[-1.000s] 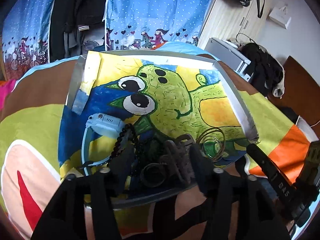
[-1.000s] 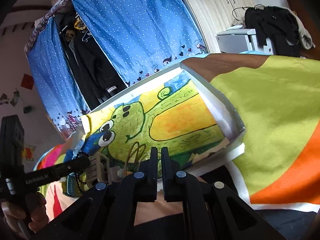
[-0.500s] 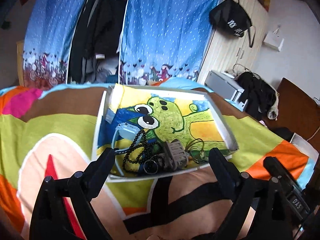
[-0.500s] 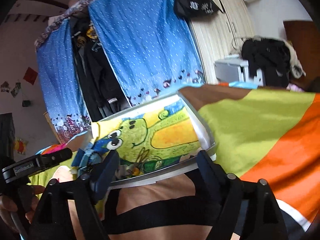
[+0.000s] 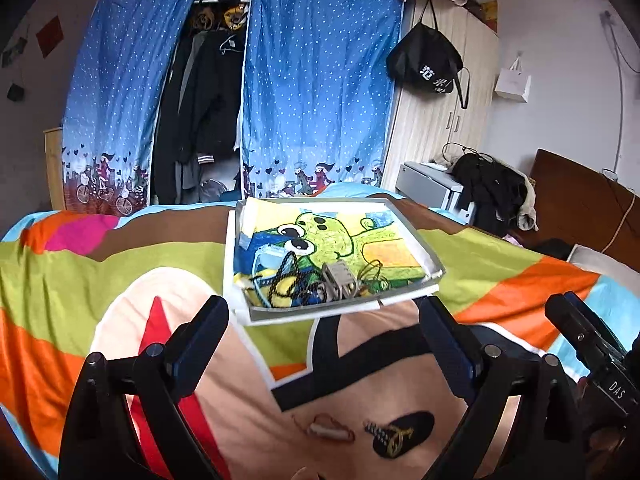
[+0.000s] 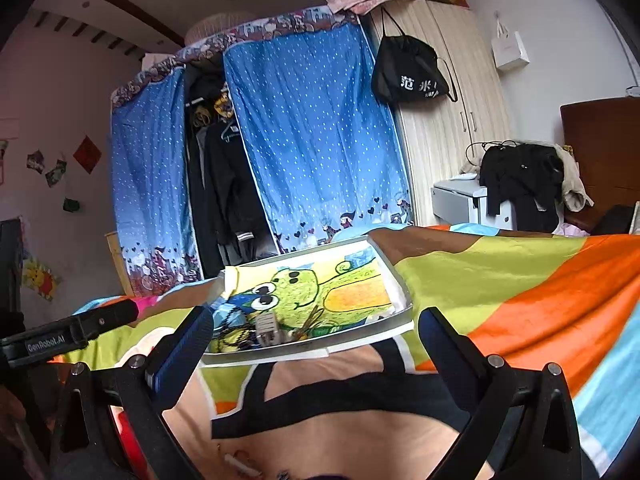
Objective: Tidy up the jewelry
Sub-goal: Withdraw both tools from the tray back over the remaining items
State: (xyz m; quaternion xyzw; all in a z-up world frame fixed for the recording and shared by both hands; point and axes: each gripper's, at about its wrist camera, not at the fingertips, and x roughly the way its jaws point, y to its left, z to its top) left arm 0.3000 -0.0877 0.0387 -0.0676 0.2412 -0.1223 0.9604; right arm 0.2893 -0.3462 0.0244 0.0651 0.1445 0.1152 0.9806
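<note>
Our left hand-held gripper [image 5: 324, 320] hangs released and empty; the right hand-held gripper [image 6: 316, 328] is opening, nothing between its jaws. At twelve o'clock the tray [image 5: 430, 258] on the bed [image 5: 80, 272] holds piled jewelry [image 5: 312, 280]. We judge sorting follows: reach in, pick one piece.

Each hand-held gripper is built of matte black plastic arms studded with silver round-headed screws. The left hand-held gripper [image 5: 324, 322] carries dark blue textured pads, as does the right hand-held gripper [image 6: 314, 334]. White lettering is printed on each body.
</note>
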